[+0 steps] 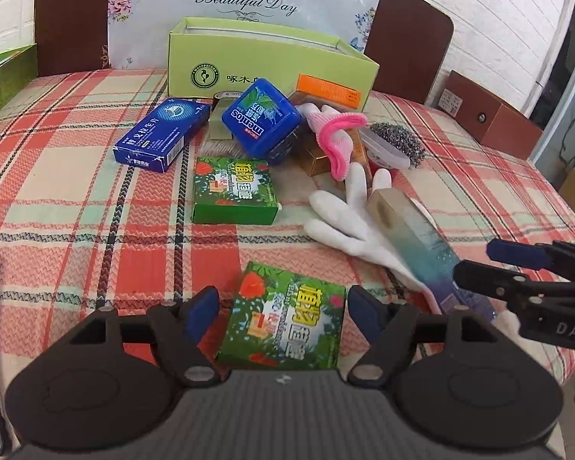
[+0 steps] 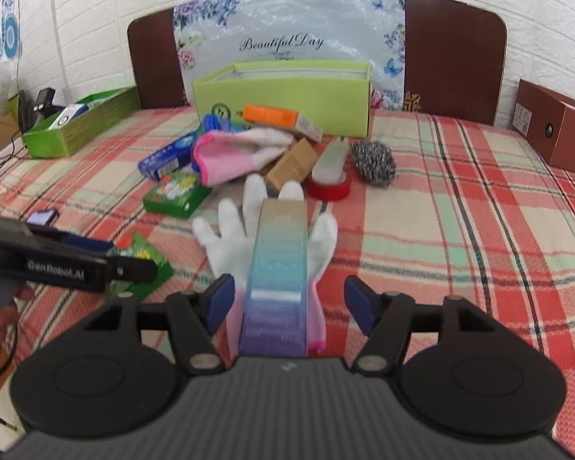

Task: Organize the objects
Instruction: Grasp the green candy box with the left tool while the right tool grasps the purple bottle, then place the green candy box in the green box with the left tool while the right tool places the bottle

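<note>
**Both tongs open over separate boxes, nothing gripped yet**

Left tongs (image 1: 281, 308): released, pads either side of the near green box (image 1: 283, 316), gap visible on both sides, no contact. Right tongs (image 2: 289, 303): released too, straddling the long gradient box (image 2: 278, 280), clear of both its sides. Gradient box lying across a white glove (image 2: 245, 237), near end toward the right tongs.

Landmark: lime open box (image 1: 272, 63) at the far side of the bed. Just in front of it, a heap: blue candy tub (image 1: 260, 119), blue flat box (image 1: 161, 134), pink-cuffed glove (image 1: 339, 134), orange box (image 1: 329, 90), steel scourer (image 1: 396, 140), red tape roll (image 2: 327, 188). Second green box (image 1: 234, 191) between that heap and the near green box.

Judged step: closing on one box per side, probably for transfer into the lime open box. For a clean grip: centre each box between the pads, close squarely on the long flat sides, lift straight. Risk on the right: glove fabric caught under the pads and dragged along.

Surface: soft bed under a red-and-green plaid cover (image 1: 76, 230); likely some give under pressure. Dark brown headboard (image 2: 454, 46) behind the lime open box, floral "Beautiful Day" sheet (image 2: 287, 27) against it, white brick-pattern wall above. Green tray (image 2: 80, 122) off to one side, brown carton (image 2: 556, 130) to the other.
</note>
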Demonstrator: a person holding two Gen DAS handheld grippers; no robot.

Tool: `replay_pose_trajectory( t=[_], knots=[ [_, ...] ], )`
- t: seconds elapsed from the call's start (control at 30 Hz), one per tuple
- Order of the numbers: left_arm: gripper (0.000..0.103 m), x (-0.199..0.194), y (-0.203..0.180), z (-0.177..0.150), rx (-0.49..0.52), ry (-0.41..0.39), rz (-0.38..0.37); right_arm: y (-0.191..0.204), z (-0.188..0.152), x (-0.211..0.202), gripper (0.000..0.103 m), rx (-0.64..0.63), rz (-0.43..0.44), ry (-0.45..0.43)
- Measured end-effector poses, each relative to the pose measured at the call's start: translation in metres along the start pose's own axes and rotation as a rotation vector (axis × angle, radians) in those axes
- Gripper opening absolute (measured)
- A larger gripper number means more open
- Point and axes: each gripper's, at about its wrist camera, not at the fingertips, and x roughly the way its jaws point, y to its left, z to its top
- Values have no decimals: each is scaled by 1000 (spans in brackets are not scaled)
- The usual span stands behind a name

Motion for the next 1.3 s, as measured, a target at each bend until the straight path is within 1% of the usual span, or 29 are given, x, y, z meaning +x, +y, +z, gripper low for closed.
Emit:
replay_pose_trajectory(
  t=[0.13,0.2,0.23,0.3,0.4,0.47,0.5,0.57,0.63,0.7,0.73,0.77,0.87,0.93,1.0,1.17,1.27,1.3],
  knots=[
    [77,2,-5,-1,6,5,3,8,4,21,56,-28,13,33],
    [77,1,-4,-2,9,4,-8,11,4,30,48,-42,6,55],
    [77,1,-4,-1,7,4,-9,12,3,34,47,-48,5,61],
    [79,5,-4,-1,21,2,14,12,4,40,40,-59,-2,82],
    [80,8,-6,-2,42,-5,21,12,4,46,39,-72,-1,102],
    [71,7,-5,-2,43,-6,7,12,5,48,39,-69,-1,107],
    [70,6,-5,-3,39,-7,-1,11,4,52,39,-72,-1,115],
    [71,6,-4,-3,37,-11,-3,11,2,54,39,-64,5,111],
    [76,6,-8,-5,65,-15,5,11,3,51,38,-63,8,108],
    [72,6,-12,-8,96,-18,20,12,7,40,38,-66,15,86],
    [67,5,-12,-9,101,-21,27,12,10,35,38,-67,16,73],
    [65,4,-11,-9,99,-21,28,12,13,29,38,-66,17,58],
    [63,-4,-3,-3,45,-13,-19,10,23,15,38,-73,13,24],
    [63,-15,0,3,10,-41,-40,8,29,8,38,-68,24,10],
    [63,-29,2,16,-4,-83,-50,6,34,3,38,-61,39,-2],
    [63,-59,2,61,2,-214,-77,1,55,-7,38,-49,68,-54],
    [63,-68,-2,93,28,-281,-57,-6,76,-8,38,-31,90,-90],
    [64,-70,-3,104,39,-309,-48,-6,76,-8,38,-31,90,-90]
  ],
)
